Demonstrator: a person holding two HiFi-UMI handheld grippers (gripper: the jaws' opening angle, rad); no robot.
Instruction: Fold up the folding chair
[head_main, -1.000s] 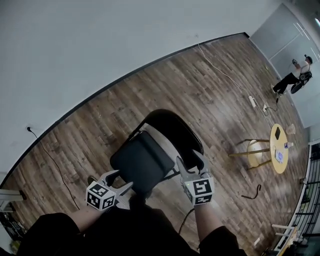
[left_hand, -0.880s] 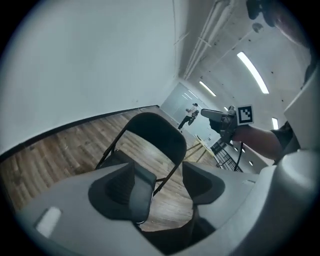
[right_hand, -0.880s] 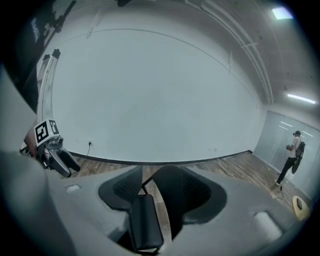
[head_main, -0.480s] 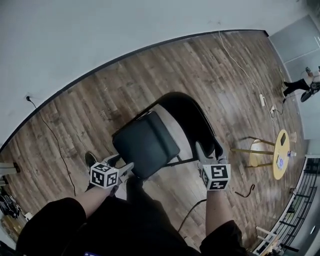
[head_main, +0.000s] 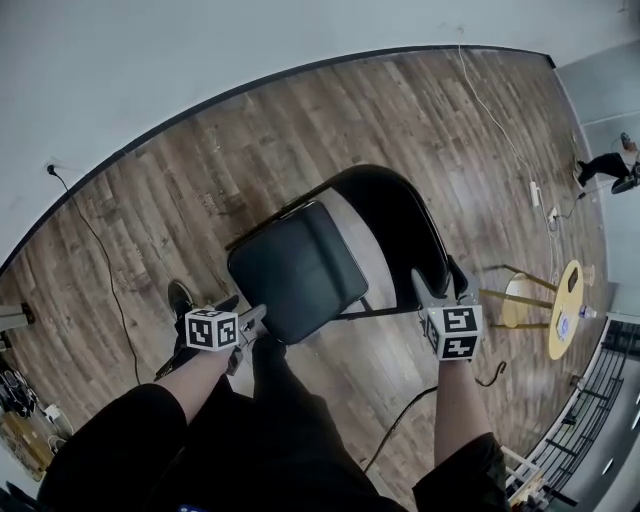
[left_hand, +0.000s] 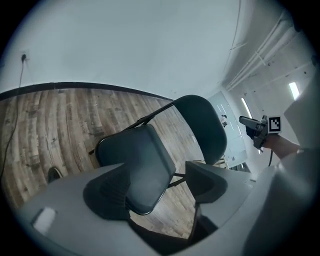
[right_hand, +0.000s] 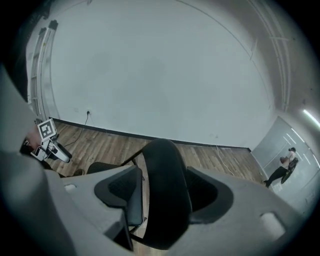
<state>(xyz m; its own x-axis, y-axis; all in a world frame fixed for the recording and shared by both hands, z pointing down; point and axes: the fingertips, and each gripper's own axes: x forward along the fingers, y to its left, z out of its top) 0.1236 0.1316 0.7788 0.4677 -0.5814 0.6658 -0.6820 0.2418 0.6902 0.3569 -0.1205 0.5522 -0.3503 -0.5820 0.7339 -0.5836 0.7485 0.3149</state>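
- The left gripper was released. Its jaws had just been opening and stood wide, with the near corner of the seat between them but ungripped.
- The right gripper was likewise unclenched and just opening, straddling the backrest without pressing it.
- We judged both poised to swing seat and back together.
- The folding chair stood unfolded on the floor.

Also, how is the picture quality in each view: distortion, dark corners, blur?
Head view: strong fisheye, the skirting line bows into an arc; light even. Left gripper view: black corners, chair seat fairly sharp. Right gripper view: black corners too, chair back nearly a dark silhouette.
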